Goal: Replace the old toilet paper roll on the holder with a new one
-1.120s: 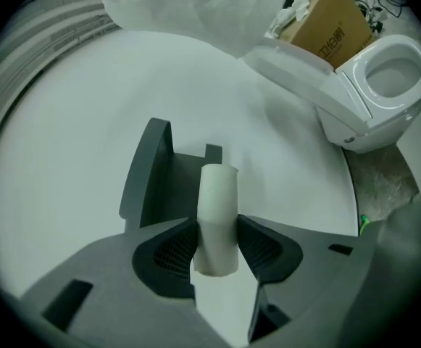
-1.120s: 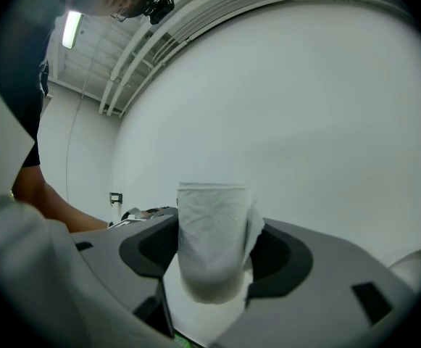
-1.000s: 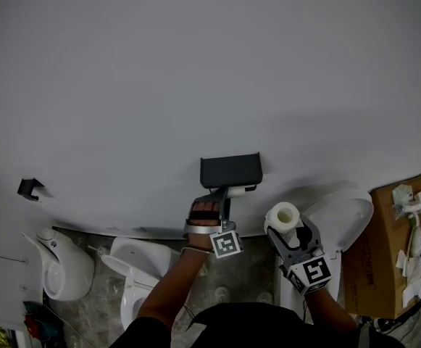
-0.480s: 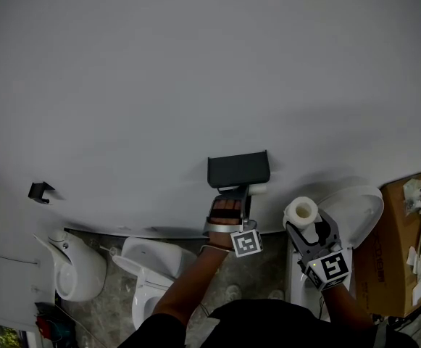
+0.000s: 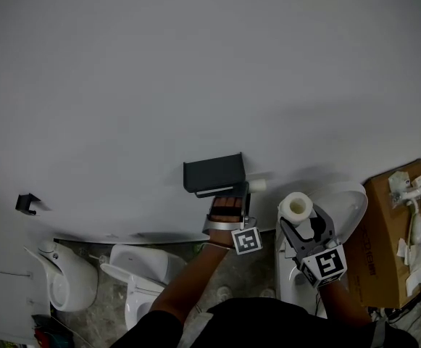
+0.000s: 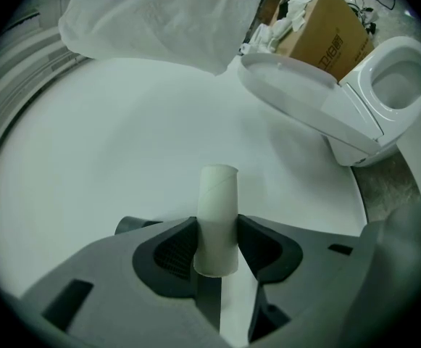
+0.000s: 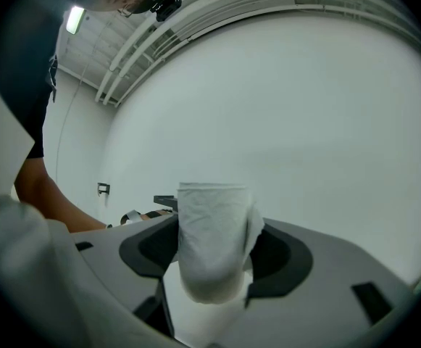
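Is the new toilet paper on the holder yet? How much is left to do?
Not yet. Done, it seems: the empty cardboard tube looks off the dark holder. In hand: the left gripper clamps that tube, and the right gripper grips the new roll near the holder. Left: put the tube away and slide the new roll onto the holder.

Quick headcount: two tools, the left tool (image 6: 216,246) and the right tool (image 7: 214,256), each with one marker cube, so two cubes, left cube (image 5: 246,241) and right cube (image 5: 328,264). One full paper roll (image 5: 296,207), one bare cardboard tube (image 6: 216,220). One dark holder (image 5: 212,175) on the wall, plus one small dark hook (image 5: 27,203). Three white porcelain pieces on the floor: right toilet (image 5: 344,203), middle toilet (image 5: 141,263), left fixture (image 5: 65,274). One cardboard box (image 5: 384,245).
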Motion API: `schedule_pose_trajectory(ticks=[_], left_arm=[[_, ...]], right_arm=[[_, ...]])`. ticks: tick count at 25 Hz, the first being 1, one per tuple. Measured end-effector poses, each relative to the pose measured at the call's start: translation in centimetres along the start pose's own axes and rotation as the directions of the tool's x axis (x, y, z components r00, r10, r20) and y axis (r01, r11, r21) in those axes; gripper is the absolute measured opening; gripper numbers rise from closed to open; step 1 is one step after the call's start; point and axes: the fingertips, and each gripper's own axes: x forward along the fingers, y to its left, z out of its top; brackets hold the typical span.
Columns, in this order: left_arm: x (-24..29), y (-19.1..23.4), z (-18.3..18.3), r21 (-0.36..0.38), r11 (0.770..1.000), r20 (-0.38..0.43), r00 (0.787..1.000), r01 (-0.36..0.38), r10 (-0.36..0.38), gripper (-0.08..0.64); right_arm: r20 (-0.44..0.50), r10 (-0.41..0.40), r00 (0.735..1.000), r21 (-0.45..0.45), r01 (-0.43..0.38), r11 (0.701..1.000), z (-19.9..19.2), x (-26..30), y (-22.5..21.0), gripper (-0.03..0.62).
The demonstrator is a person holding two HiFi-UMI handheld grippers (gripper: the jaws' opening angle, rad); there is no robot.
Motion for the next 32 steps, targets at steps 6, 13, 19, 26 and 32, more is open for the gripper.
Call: schedule_pose_trajectory(ticks=[6, 13, 19, 26, 32], left_arm=[[0.6, 0.0, 1.8, -0.005, 1.0, 0.029, 1.0, 0.002, -0.002, 0.172], [0.7, -0.2, 4.0, -0.155, 0.987, 0.076, 0.997, 0.043, -0.031, 0.172], [0.0, 2.0, 5.4, -0.413, 0.908, 0.13, 0.991, 0.073, -0.021, 0.172], [-2.8, 5.8, 6.4, -0.676, 0.723, 0.25, 0.967, 0.142, 0.044, 0.172], [-6.2, 9.7, 5.3, -0.816, 0.541, 0.322, 0.937, 0.202, 0.136, 0.172]], right_arm=[[-0.007, -0.027, 1.0, -0.004, 0.027, 1.0, -0.2, -0.7, -1.4, 0.274], [-0.008, -0.065, 0.998, -0.007, 0.065, 0.998, -0.5, -1.6, -2.5, 0.275], [-0.067, -0.128, 0.99, -0.002, 0.128, 0.992, -2.4, -1.9, -4.4, 0.274], [-0.071, -0.196, 0.978, -0.011, 0.196, 0.981, -2.7, -2.0, -6.5, 0.274], [-0.047, -0.214, 0.976, -0.042, 0.212, 0.976, -2.4, -1.2, -6.4, 0.275]])
